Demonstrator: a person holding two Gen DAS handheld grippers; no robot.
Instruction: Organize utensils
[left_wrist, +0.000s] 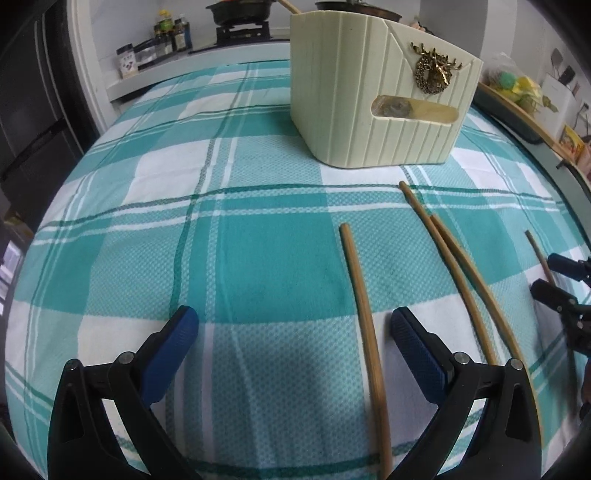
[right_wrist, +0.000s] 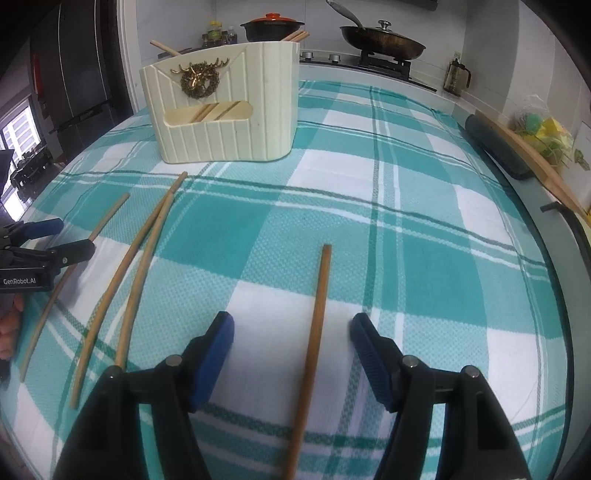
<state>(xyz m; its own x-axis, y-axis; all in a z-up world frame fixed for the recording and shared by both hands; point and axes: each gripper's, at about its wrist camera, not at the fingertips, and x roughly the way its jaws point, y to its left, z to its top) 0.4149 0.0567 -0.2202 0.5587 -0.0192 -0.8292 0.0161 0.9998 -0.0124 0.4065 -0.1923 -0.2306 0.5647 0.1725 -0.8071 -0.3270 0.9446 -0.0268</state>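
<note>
step: we line up a pick | right gripper (right_wrist: 291, 354) fingers apart, empty, astride a thin brown wooden chopstick (right_wrist: 314, 332) lying lengthwise on the checked-cloth surface (right_wrist: 406, 221) | left gripper (left_wrist: 295, 350) wide open, empty | cream ribbed plastic holder (right_wrist: 221, 110) ahead

Four loose chopsticks lie on the table: one (right_wrist: 314, 325) alone, two (right_wrist: 122, 280) side by side, and one more (right_wrist: 59, 284) nearer the left edge. One cream holder (right_wrist: 229, 110) stands near the far edge, with at least three more chopsticks (right_wrist: 295, 36) sticking out. Two tongs show: the right tongs (right_wrist: 291, 354) and the left tongs (left_wrist: 291, 350). One checked cloth (right_wrist: 406, 221) covers the table.
</note>
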